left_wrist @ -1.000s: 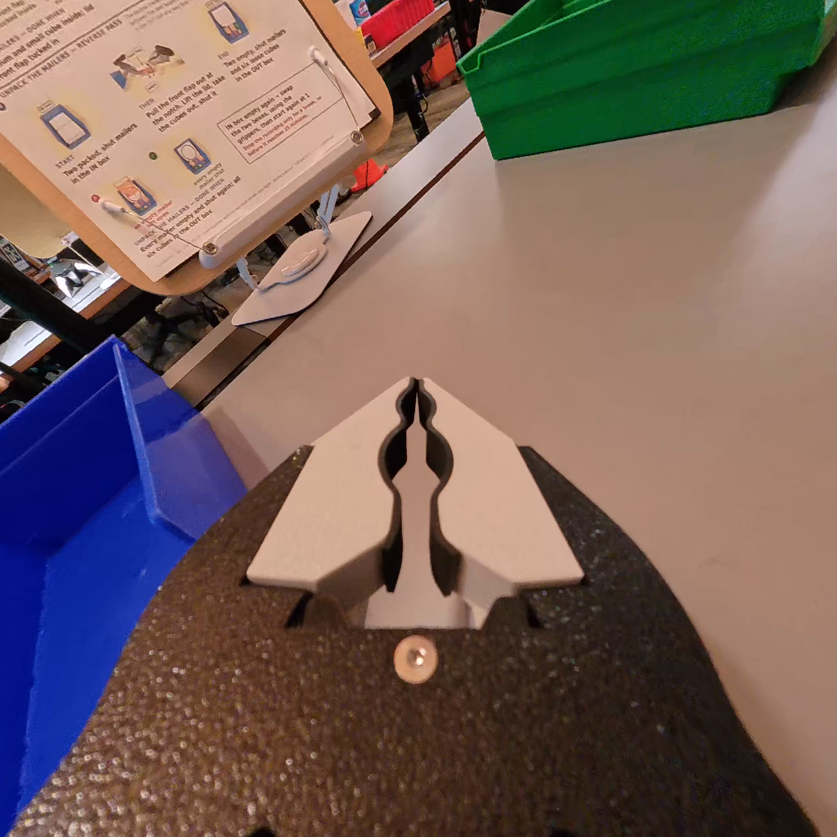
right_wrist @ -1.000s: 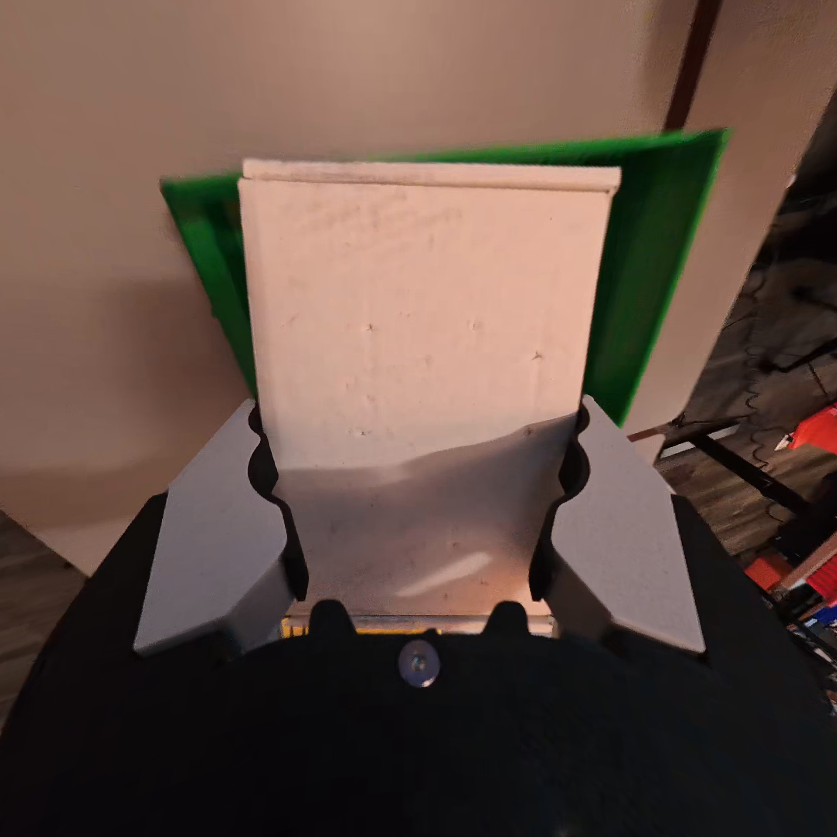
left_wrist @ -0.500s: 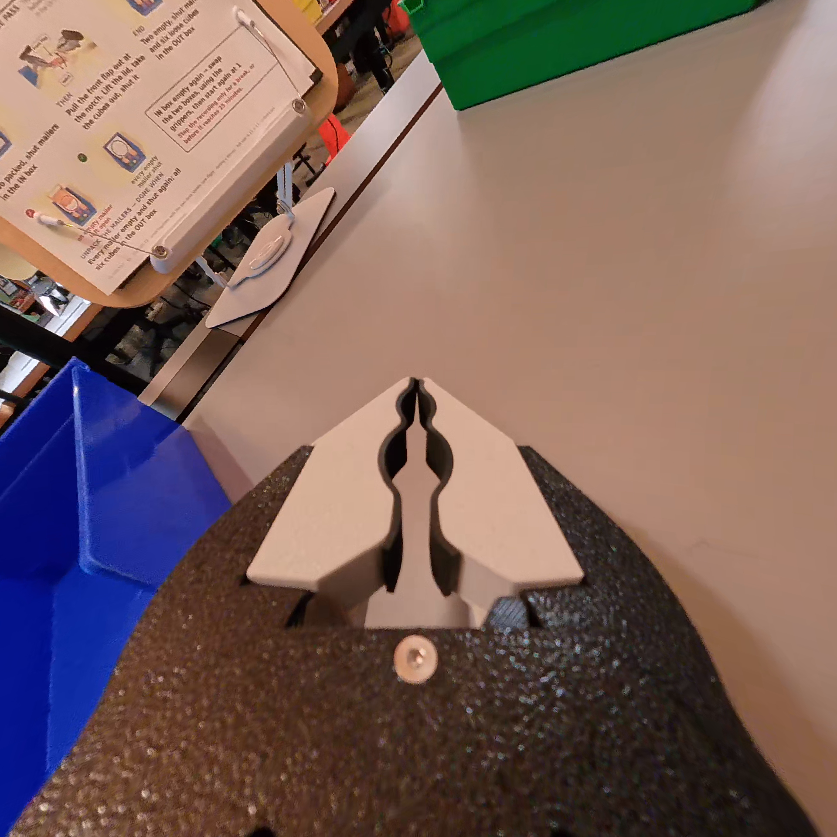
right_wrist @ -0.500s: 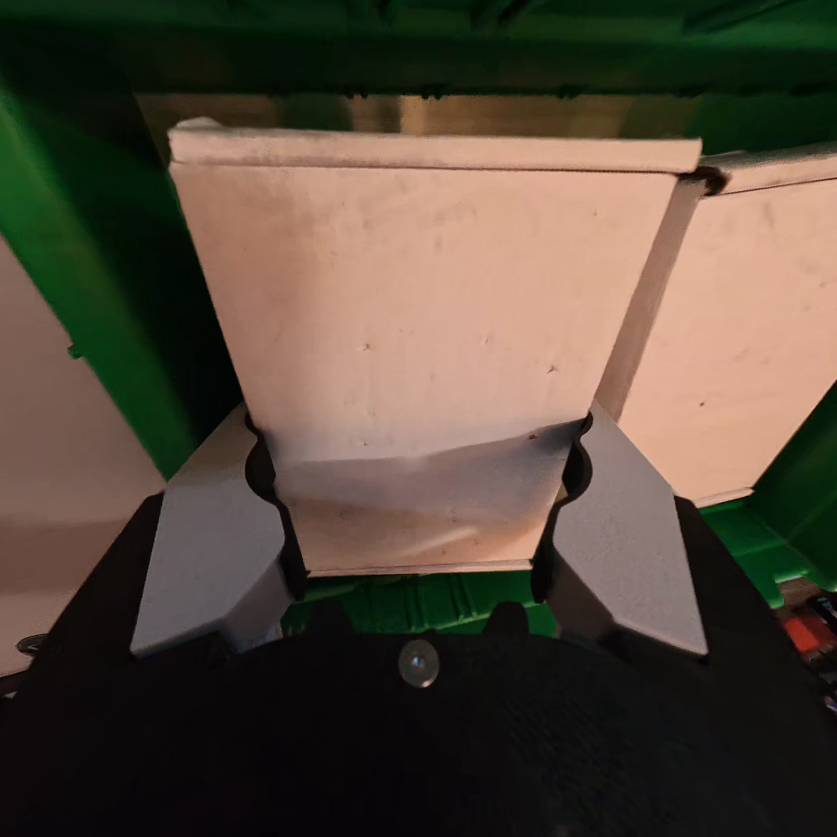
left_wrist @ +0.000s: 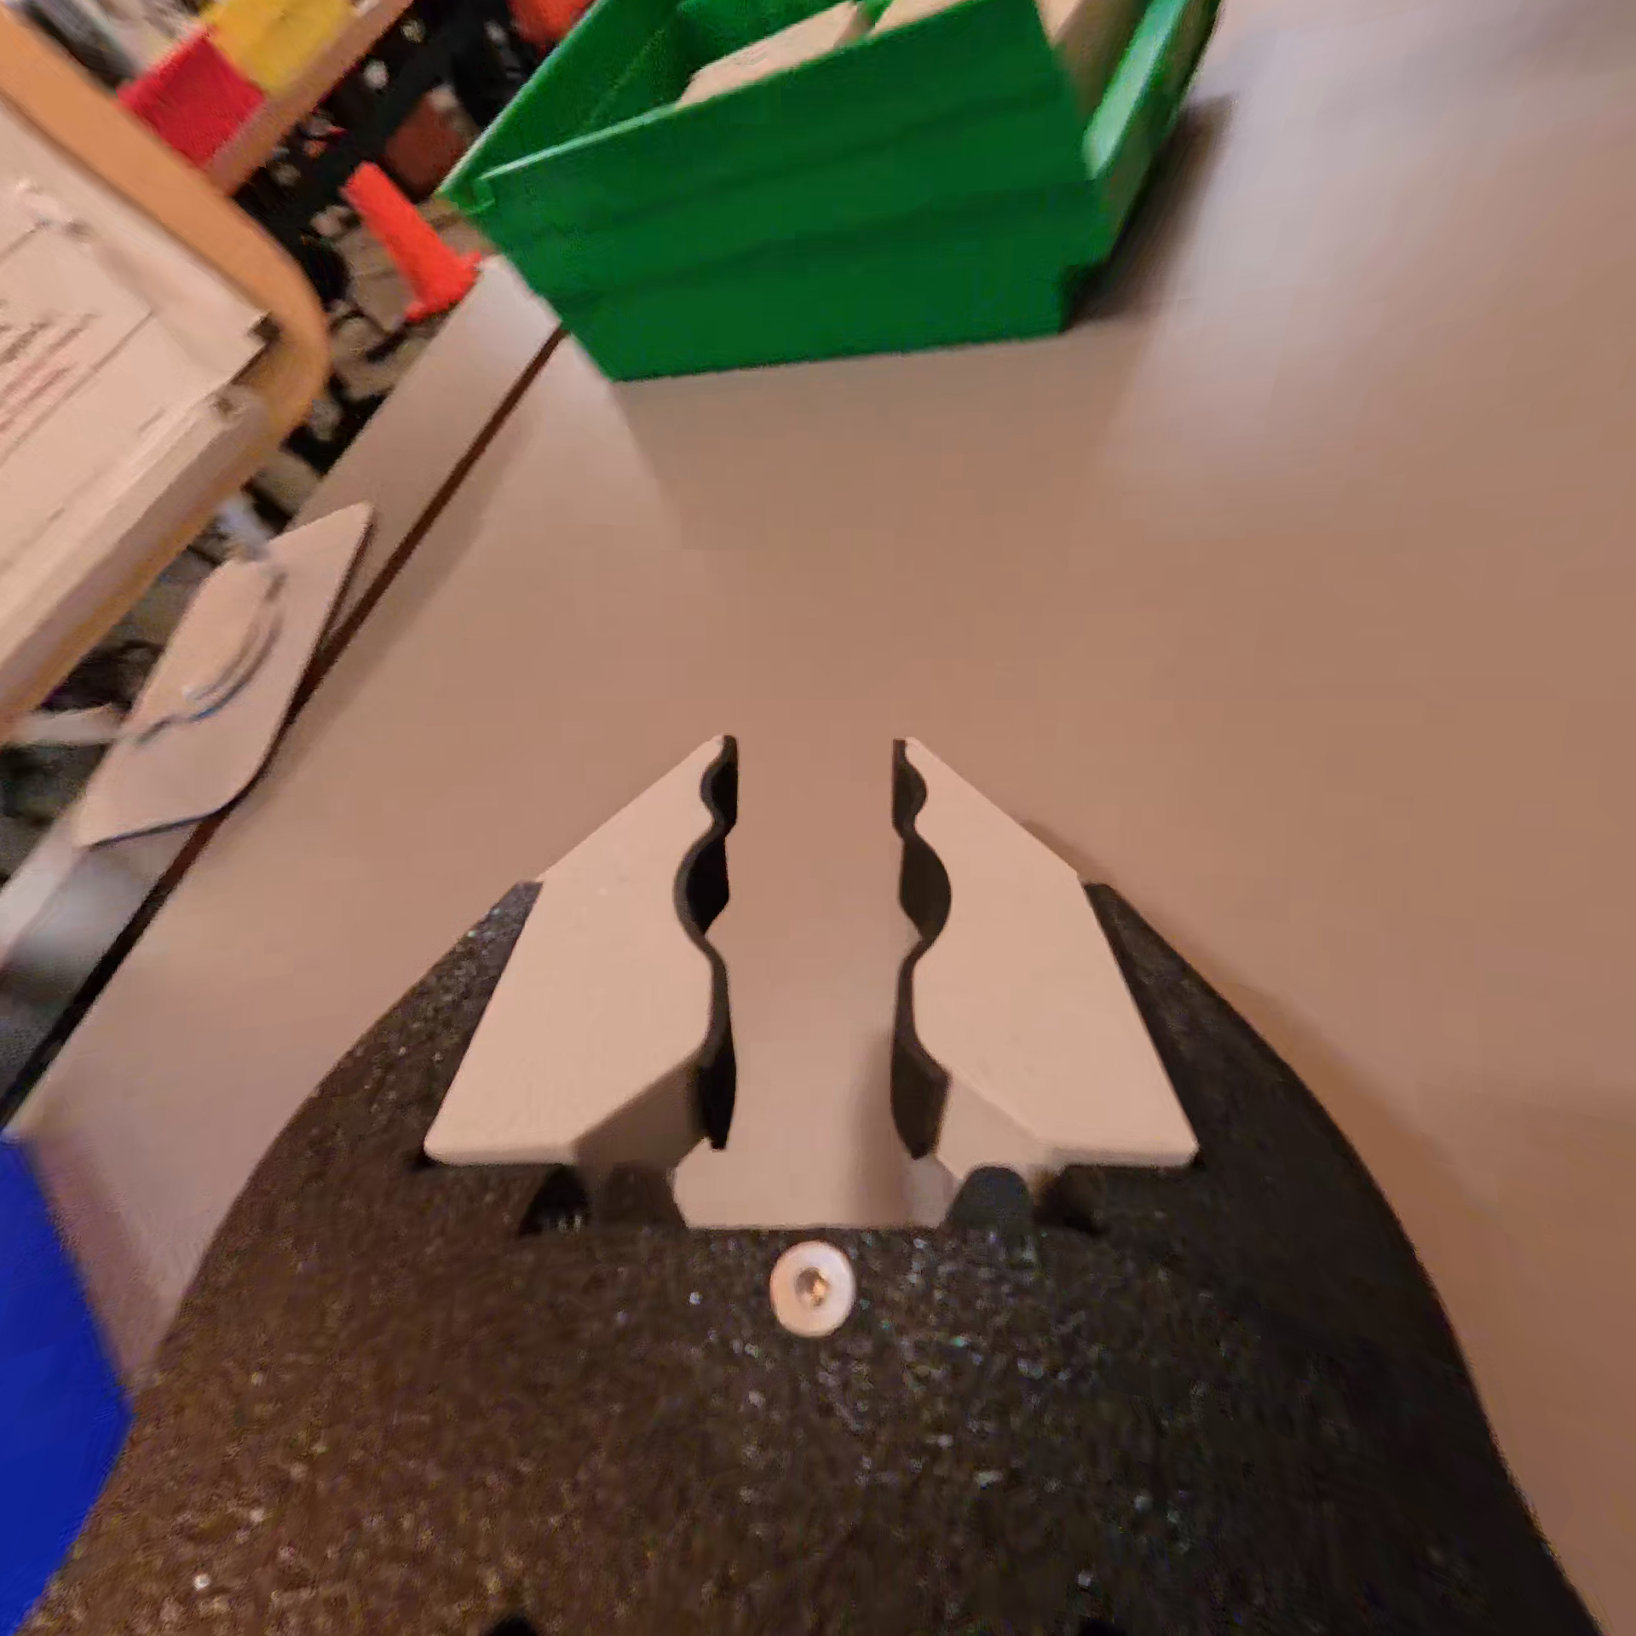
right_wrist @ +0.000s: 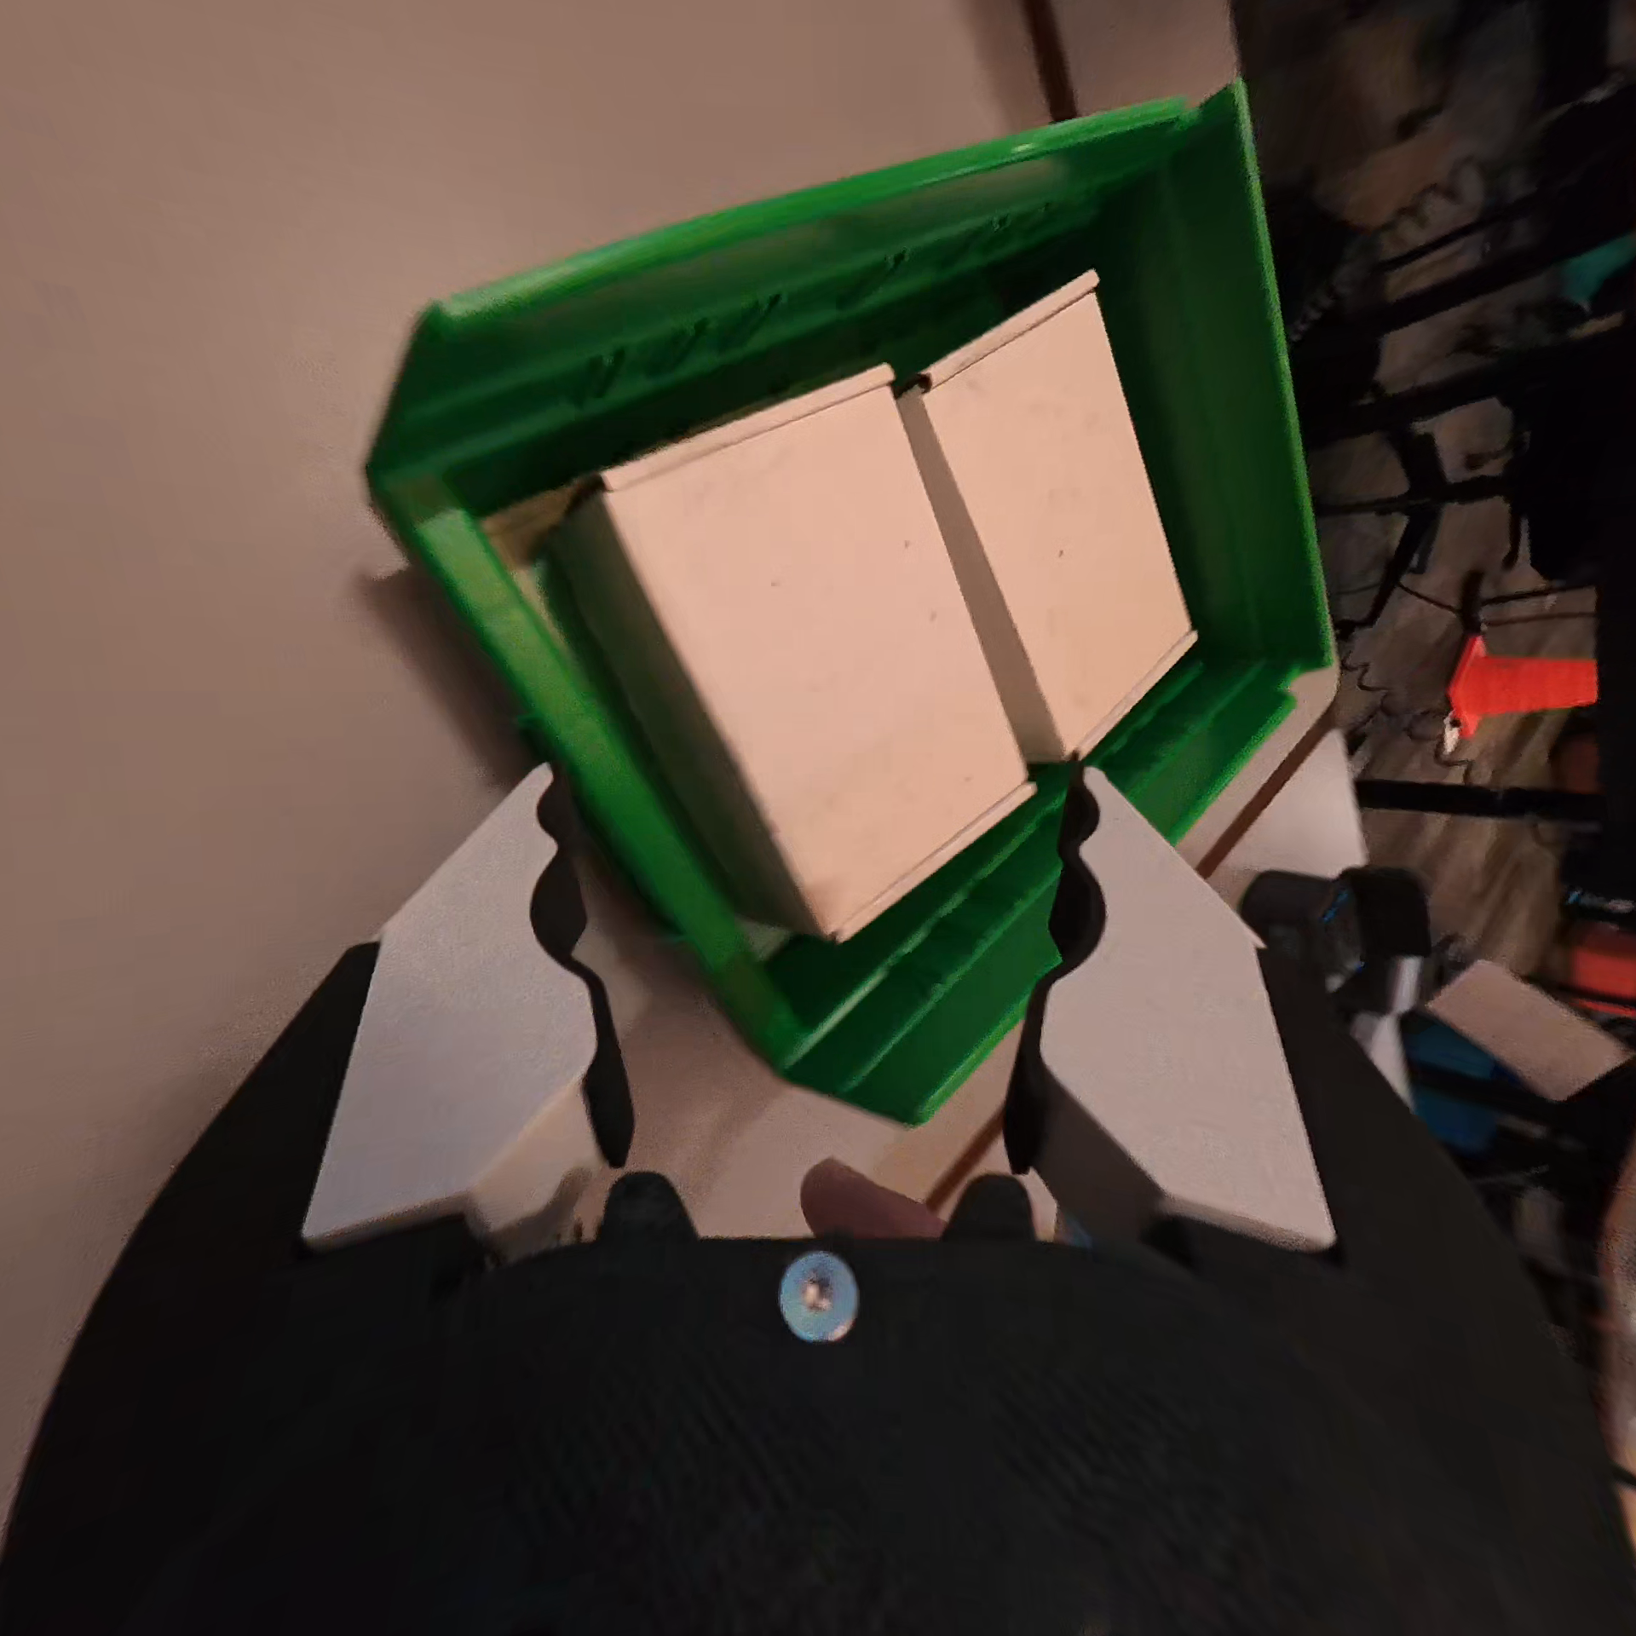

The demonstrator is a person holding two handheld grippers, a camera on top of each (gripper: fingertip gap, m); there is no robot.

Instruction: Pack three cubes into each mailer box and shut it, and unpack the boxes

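Two shut white mailer boxes lie side by side in the green bin (right_wrist: pixel 496 602): the left box (right_wrist: pixel 797 637) and the right box (right_wrist: pixel 1045 531). My right gripper (right_wrist: pixel 813 783) is open and empty, held above the bin's near corner and clear of both boxes. My left gripper (left_wrist: pixel 813 752) is open and empty over the bare grey table (left_wrist: pixel 1151 708), pointing at the green bin (left_wrist: pixel 797 230), where the tops of the boxes (left_wrist: pixel 770 62) show. No cubes are in view.
A blue bin (left_wrist: pixel 44 1328) is at the left gripper's lower left. An instruction board (left_wrist: pixel 106 398) on a flat base (left_wrist: pixel 221 682) stands at the table's left edge. An orange cone (left_wrist: pixel 416 239) and clutter lie beyond the edge.
My right gripper let go of the mailer box in the green bin, beside the other box, and drew back. My left gripper went from shut to open and swung toward the green bin.
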